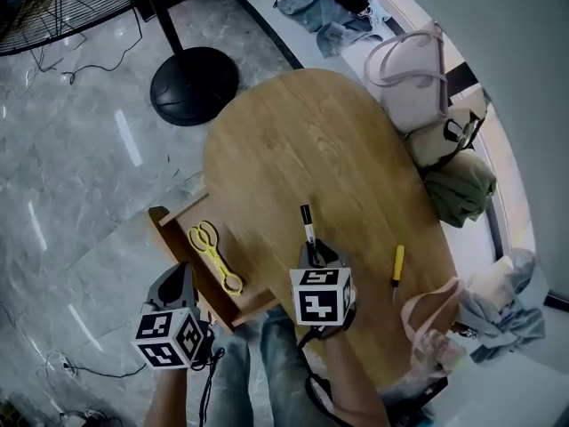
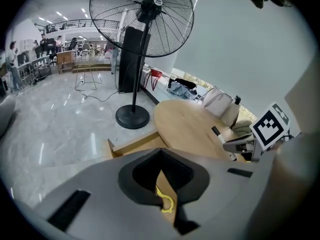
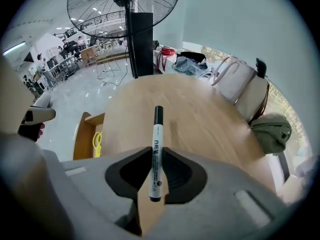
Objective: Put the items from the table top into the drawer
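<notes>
Gripping a black-capped marker (image 3: pixel 156 144) in the right gripper (image 3: pixel 156 156), over the wooden table (image 1: pixel 302 132)

Clamped on the marker's white barrel with jaws only narrowly apart, cap pointing away (pads pressing both sides); pinched tip to tip on nothing at the left gripper (image 2: pixel 160 154), low beside the open drawer (image 1: pixel 160 229) with a yellow scissor-handled tool (image 1: pixel 213 256) inside; lying on the table near the right gripper, a yellow pen-like item (image 1: pixel 397 269)
</notes>
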`<state>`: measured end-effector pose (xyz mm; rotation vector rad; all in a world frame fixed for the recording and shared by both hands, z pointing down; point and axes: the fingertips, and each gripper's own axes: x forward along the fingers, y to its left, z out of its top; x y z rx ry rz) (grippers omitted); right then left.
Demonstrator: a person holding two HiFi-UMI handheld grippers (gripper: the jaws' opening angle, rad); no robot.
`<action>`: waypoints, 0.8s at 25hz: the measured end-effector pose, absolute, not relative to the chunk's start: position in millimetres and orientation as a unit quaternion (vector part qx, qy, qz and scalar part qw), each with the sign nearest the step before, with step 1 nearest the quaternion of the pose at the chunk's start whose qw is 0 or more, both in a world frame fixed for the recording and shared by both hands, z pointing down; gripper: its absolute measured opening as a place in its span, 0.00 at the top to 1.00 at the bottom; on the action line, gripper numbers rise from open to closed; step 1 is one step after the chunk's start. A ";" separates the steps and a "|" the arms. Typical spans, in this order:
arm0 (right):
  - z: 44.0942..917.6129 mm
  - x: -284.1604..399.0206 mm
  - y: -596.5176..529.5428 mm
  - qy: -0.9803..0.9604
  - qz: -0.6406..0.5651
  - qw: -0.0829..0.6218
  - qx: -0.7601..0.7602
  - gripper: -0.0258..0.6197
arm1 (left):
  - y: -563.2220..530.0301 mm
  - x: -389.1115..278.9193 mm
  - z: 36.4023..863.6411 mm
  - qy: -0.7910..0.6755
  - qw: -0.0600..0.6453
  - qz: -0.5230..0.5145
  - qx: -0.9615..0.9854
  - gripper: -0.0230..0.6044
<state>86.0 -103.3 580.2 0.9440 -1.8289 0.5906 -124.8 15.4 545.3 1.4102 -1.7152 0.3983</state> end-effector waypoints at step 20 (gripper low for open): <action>584.9 -26.4 -19.4 -0.782 0.200 0.507 0.304 0.85 | 122.9 -203.7 552.2 -0.731 0.447 0.117 0.502 0.97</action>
